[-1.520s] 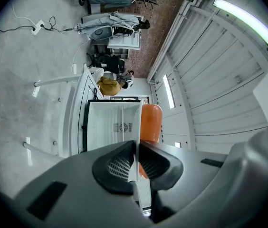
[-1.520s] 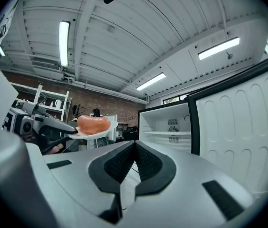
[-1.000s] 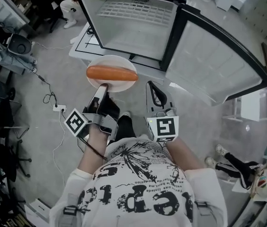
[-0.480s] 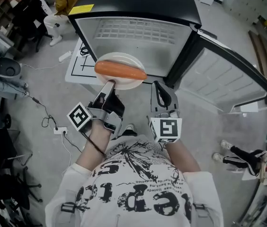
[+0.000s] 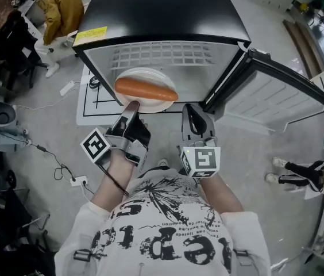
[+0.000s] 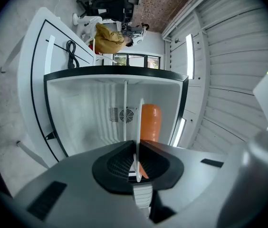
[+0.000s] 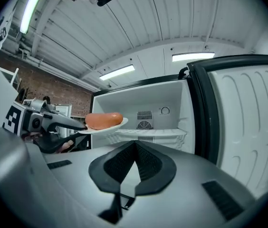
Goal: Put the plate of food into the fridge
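Observation:
A white plate [image 5: 145, 79] carries one long orange-red sausage [image 5: 146, 89]. My left gripper [image 5: 131, 104] is shut on the plate's near rim and holds it level in front of the open fridge [image 5: 168, 53]. In the left gripper view the plate [image 6: 139, 122] shows edge-on between the jaws, with the sausage [image 6: 150, 122] to its right. My right gripper [image 5: 190, 108] hangs beside it, shut and empty. From the right gripper [image 7: 135, 145] the plate [image 7: 106, 126] is at the level of the fridge's wire shelf [image 7: 155, 132].
The fridge door [image 5: 277, 94] stands open to the right. Left of the fridge lies a low white board [image 5: 90, 99] with a cable on it. A person in a yellow jacket [image 5: 58, 7] crouches at the far left. A power strip [image 5: 79, 181] lies on the floor.
The plate with the sausage has moved forward, from short of the fridge to its open front. Both grippers went with it, and the grip has not changed.

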The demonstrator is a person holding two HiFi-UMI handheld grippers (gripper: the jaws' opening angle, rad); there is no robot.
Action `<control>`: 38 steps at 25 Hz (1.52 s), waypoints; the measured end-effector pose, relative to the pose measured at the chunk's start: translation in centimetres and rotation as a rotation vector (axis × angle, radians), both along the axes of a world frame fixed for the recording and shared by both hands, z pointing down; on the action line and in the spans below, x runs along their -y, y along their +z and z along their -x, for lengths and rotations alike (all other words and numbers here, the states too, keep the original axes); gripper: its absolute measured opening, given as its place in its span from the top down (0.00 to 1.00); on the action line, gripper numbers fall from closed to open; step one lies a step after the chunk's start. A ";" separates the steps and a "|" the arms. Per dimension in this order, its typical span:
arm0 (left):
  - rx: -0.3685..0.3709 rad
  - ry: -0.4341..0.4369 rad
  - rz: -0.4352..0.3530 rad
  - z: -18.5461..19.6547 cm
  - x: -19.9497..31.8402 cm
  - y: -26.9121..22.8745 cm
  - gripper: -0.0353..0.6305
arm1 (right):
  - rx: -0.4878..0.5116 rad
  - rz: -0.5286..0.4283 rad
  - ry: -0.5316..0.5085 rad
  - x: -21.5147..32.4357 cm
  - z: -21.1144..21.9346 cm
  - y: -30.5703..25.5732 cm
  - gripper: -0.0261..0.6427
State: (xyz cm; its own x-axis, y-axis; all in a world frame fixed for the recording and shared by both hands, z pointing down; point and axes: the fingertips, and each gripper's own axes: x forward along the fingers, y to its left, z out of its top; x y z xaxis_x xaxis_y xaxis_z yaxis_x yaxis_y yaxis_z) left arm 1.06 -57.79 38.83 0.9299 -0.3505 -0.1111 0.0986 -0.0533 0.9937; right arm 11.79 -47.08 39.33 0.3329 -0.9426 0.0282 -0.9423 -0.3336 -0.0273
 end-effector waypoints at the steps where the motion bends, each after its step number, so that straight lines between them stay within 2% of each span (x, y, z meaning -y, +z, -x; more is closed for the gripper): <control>1: 0.002 0.006 -0.004 -0.6 0.3 -0.2 0.90 | -0.003 0.008 0.001 0.2 -0.4 0.1 0.96; 5: 0.002 -0.005 -0.013 -3.4 1.3 -0.5 0.90 | 0.012 0.019 0.001 0.9 -2.8 0.4 0.96; 9: -0.003 -0.004 0.021 -6.0 1.5 0.1 0.90 | 0.019 0.013 0.012 0.9 -5.2 -0.1 0.96; 19: -0.003 -0.069 0.048 -8.1 3.5 0.1 0.90 | -0.002 0.006 -0.045 3.9 -7.9 -1.2 0.96; 25: 0.034 -0.104 0.028 -9.8 5.1 0.7 0.90 | -0.047 -0.040 -0.067 4.9 -9.0 -2.1 0.96; 33: 0.064 -0.119 0.057 -11.4 5.5 0.8 0.89 | -0.070 -0.086 -0.078 5.5 -9.7 -3.1 0.96; 38: 0.079 -0.138 0.065 -12.0 5.9 0.7 0.89 | -0.061 -0.075 -0.076 5.5 -10.3 -2.7 0.96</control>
State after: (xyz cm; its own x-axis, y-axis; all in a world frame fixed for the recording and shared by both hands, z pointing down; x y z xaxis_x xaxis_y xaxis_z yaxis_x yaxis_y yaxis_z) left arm 13.09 -63.69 39.56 0.8776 -0.4792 -0.0126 0.0164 0.0037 0.9999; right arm 22.10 -52.61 36.64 0.2596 -0.9638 -0.0616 -0.9654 -0.2606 0.0088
